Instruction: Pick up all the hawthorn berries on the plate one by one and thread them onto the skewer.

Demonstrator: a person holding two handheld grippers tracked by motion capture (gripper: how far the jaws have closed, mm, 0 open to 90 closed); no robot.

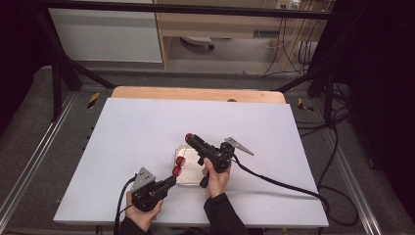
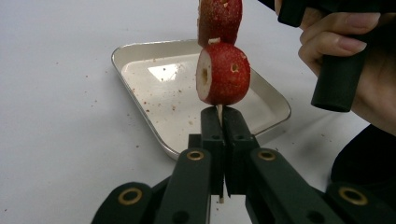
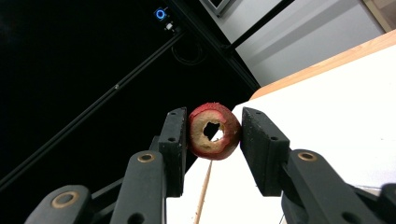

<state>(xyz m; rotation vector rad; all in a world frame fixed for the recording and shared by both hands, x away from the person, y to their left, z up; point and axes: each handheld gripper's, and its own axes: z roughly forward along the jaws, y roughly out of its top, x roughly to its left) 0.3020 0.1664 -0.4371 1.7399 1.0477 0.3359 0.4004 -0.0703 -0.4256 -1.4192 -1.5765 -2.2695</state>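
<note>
My left gripper [image 2: 219, 122] clamps the skewer [image 2: 218, 111], 2 fruits above the tray [image 2: 140, 84]. My right gripper [image 3: 214, 133] grasps the cored fruit [image 3: 214, 131] at 12 o'clock. I should align its hole squarely over the tip, then slide down gently.

Right hand-held gripper [image 3: 215, 133] clamps a cored red fruit ring [image 3: 214, 131], seemingly above a skewer [image 3: 203, 196].
</note>
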